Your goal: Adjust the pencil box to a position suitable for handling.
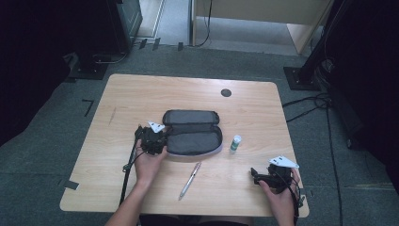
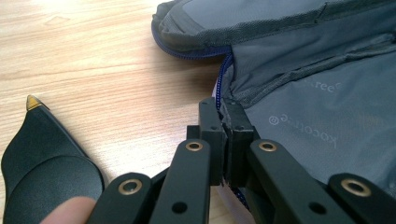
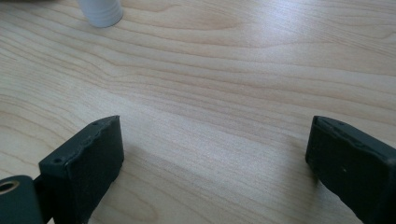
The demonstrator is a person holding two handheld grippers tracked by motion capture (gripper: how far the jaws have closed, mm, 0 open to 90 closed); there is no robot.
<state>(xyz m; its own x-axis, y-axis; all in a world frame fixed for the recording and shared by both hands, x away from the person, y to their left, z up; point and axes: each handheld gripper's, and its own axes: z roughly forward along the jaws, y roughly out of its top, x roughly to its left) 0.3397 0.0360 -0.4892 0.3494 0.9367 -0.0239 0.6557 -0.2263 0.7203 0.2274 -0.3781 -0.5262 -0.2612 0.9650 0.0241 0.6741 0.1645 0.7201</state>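
The left gripper (image 2: 225, 135) is clamped on the open pencil case's (image 1: 193, 132) edge; the right gripper (image 3: 212, 154), jaws apart, waits; pen (image 1: 189, 181) and bottle (image 1: 235, 142) remain unpacked on the desk (image 1: 127, 94).

Beyond the left tool (image 2: 223, 122), the open pencil case (image 2: 299, 88) runs off the top and right edges. Ahead of the right tool (image 3: 212, 154), the small bottle (image 3: 100, 11) shows just its white end, cut by the top edge.

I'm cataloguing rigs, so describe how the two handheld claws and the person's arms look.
Both claws are black. The left claw and right claw each carry a pale three-cornered plate on top and trail a black cable. Up close, the left claw has flat linkage bars with brass-coloured rivets; the right claw has blocky, matte black pads. No sleeves reach the forearms.
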